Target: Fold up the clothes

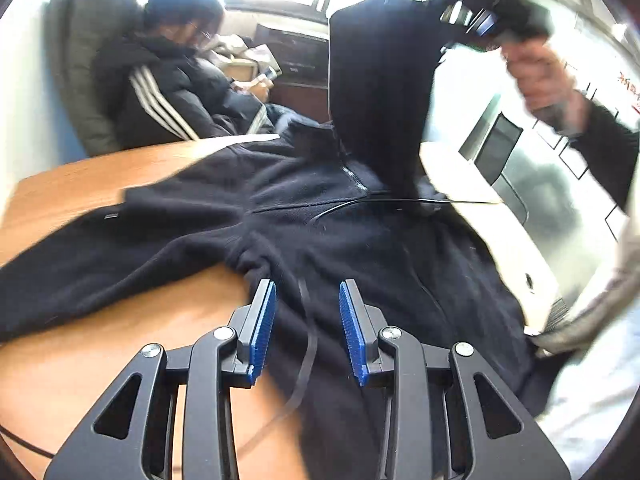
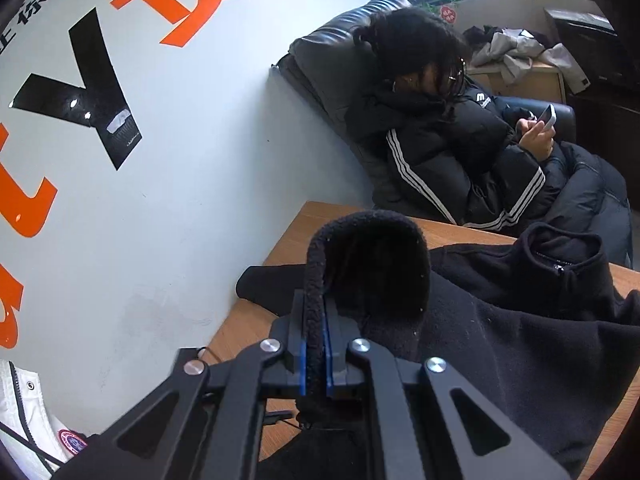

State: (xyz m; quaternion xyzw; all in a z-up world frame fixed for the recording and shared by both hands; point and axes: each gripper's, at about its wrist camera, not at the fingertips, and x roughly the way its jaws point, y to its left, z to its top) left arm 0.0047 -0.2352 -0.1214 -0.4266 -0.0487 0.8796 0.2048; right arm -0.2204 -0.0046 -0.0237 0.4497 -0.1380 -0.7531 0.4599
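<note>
A: Where is the fleece [image 1: 320,220] seen?

B: Spread across the wooden table [image 1: 80,184], filling the centre and lower half of the left wrist view. Its zip collar [image 1: 320,140] is seen just above centre, and one sleeve [image 1: 100,248] is stretched toward the left edge of the frame.

A: And the left gripper [image 1: 307,320]?

B: At the bottom centre, its blue pads [image 1: 264,332] are held apart. Nothing is clamped; the fleece and a thin black strap [image 1: 308,344] are seen in the gap between them.

A: The right gripper [image 2: 316,344]?

B: In the right wrist view, lower centre, its jaws are clenched on a folded edge of the fleece [image 2: 500,340], and a sleeve cuff [image 2: 372,264] is seen arched just above them. In the left view, the same gripper [image 1: 480,12] is blurred at the upper right, with dark cloth hung from it down to the table.

A: Anything behind?

B: A seated person [image 2: 460,140] in a striped black jacket, with a phone [image 2: 548,116] held in hand, is seen in the upper right.
</note>
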